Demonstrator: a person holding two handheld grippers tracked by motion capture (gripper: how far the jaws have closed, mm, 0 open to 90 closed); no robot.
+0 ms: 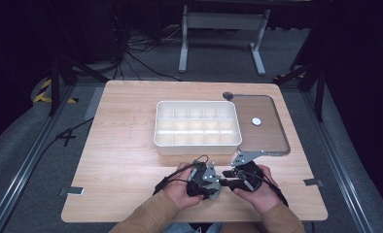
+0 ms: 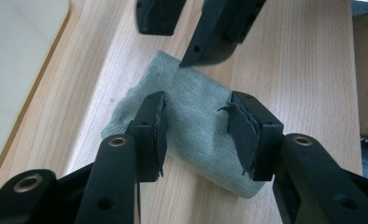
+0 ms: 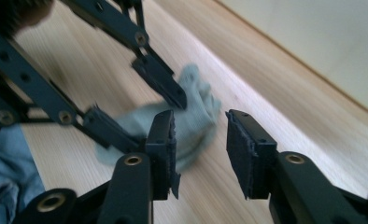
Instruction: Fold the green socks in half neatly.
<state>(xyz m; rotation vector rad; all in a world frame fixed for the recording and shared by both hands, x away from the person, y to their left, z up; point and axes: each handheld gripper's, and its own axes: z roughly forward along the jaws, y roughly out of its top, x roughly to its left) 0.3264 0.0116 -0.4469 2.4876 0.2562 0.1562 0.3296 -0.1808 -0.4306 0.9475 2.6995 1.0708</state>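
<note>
A small grey-green rolled cloth (image 2: 196, 126) lies on the wooden table near its front edge; in the high view a sliver of the cloth (image 1: 217, 193) shows between the two hands. My left gripper (image 2: 198, 112) (image 1: 216, 187) is open, one jaw on each side of the cloth and neither pressing on it. My right gripper (image 3: 201, 126) (image 1: 227, 183) is open too and faces the left one from the far end of the cloth (image 3: 197, 105). Its two jaw tips (image 2: 177, 44) hang just over that end.
A white tray (image 1: 198, 145) with several compartments stands mid-table just beyond the hands, and its edge (image 2: 14, 56) (image 3: 322, 42) shows in both gripper views. To its right lies a dark flat lid (image 1: 267, 136) with a white disc (image 1: 256, 121) on it.
</note>
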